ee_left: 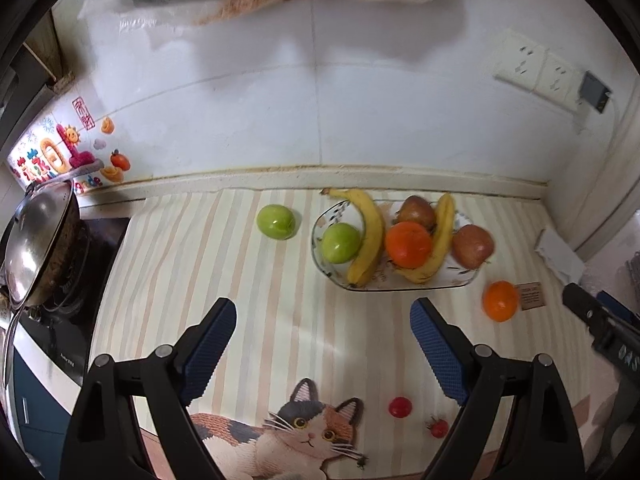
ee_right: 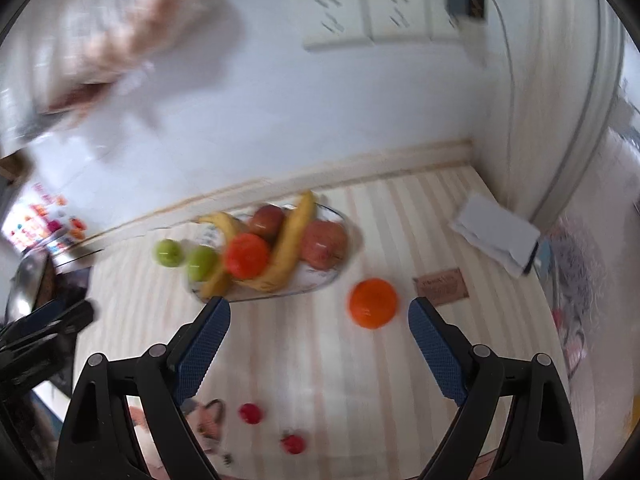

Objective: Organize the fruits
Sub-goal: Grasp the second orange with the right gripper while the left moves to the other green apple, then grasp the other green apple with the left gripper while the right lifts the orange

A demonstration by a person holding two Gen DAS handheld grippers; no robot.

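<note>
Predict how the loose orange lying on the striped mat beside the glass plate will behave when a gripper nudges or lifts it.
The loose orange looks round with no flat side, so a nudge would probably roll it across the striped mat. Its glossy skin suggests it could slip between smooth pads; it seems firm enough to squeeze gently. The open right gripper looks wide enough to straddle it.

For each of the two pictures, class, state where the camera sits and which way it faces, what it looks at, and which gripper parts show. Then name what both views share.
Left wrist: on the left gripper, facing down onto the striped mat; own open fingers, right gripper at the edge.
Right wrist: on the right gripper, aimed toward the loose orange; own open fingers.
Shared: glass plate of fruit, green apple.
</note>
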